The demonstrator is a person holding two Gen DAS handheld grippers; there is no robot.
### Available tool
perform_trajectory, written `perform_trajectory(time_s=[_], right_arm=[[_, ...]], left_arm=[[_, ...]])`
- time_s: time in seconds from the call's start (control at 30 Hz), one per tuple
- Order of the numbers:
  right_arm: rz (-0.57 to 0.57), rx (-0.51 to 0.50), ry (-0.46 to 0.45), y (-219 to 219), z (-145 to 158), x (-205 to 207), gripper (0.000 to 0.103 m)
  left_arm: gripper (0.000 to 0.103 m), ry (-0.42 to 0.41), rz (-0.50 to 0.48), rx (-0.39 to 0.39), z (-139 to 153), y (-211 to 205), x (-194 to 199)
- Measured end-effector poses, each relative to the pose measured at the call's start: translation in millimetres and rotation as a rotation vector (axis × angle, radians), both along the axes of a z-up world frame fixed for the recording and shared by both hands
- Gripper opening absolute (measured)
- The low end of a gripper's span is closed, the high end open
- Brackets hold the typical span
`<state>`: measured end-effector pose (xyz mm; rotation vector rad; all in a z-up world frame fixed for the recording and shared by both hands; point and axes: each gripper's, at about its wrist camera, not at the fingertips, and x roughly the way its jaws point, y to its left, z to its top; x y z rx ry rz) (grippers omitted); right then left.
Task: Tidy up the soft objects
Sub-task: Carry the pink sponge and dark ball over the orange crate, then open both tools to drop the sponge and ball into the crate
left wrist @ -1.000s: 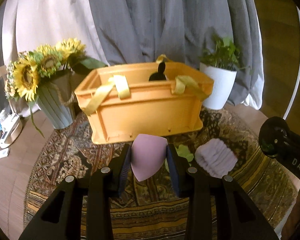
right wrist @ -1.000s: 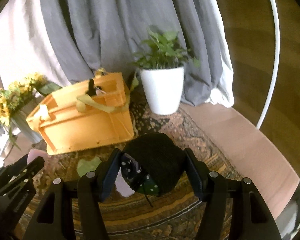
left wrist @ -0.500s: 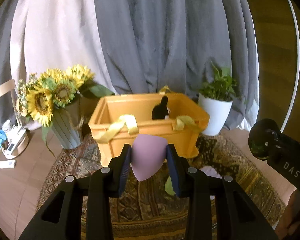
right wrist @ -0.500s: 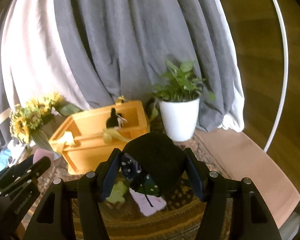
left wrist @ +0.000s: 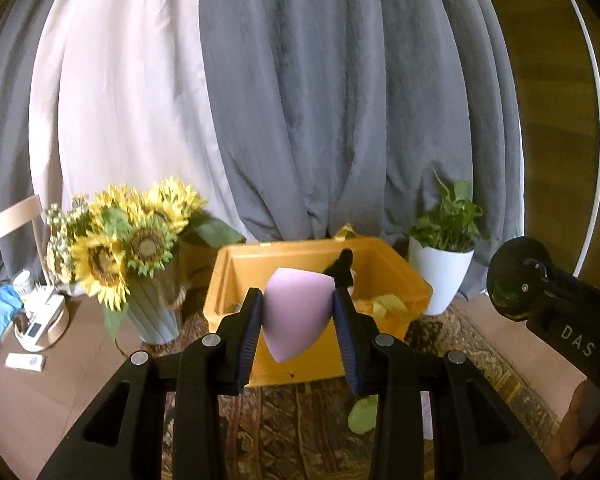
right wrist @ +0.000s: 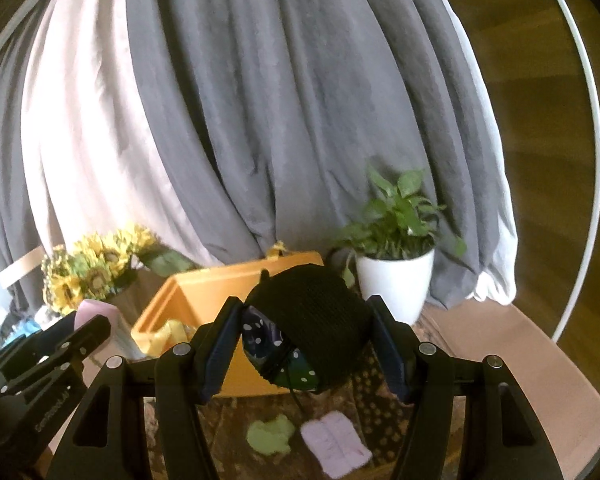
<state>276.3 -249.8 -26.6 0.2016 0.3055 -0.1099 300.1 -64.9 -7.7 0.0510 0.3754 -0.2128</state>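
The left gripper (left wrist: 299,316) clamps a pink sponge (left wrist: 296,314); the right gripper (right wrist: 306,344), lettered "DAS", grips a black knit bundle (right wrist: 316,320) near the orange crate (left wrist: 316,258).

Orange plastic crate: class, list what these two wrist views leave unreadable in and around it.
- Orange plastic crate, left wrist view: its floor and much of its contents are hidden by the lilac teardrop sponge in the left tool.
- Right wrist view: the crate's interior is blocked by the black knitted bundle in the right tool.
- Small black item inside the crate: too small and partly covered to identify.
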Motion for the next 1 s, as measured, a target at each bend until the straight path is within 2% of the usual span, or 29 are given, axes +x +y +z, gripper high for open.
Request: perform_trajectory(time_s=[0.37, 0.7, 1.0], right_arm=[[0.018, -0.015, -0.055, 14.1, 15.9, 33.3, 0.064], [0.036, -0.035, -0.051, 23.8, 18.6, 75.8, 0.064], [0.043, -0.072, -0.025, 27.2, 11.3, 116.5, 0.064]], left_arm=[[0.036, -0.073, 0.006, -0.001, 18.1, 13.2, 26.9], [0.036, -0.077, -0.006, -0.033, 17.0, 15.1, 70.2], [0.036, -0.071, 0.016, -0.011, 8.4, 10.0, 110.3]])
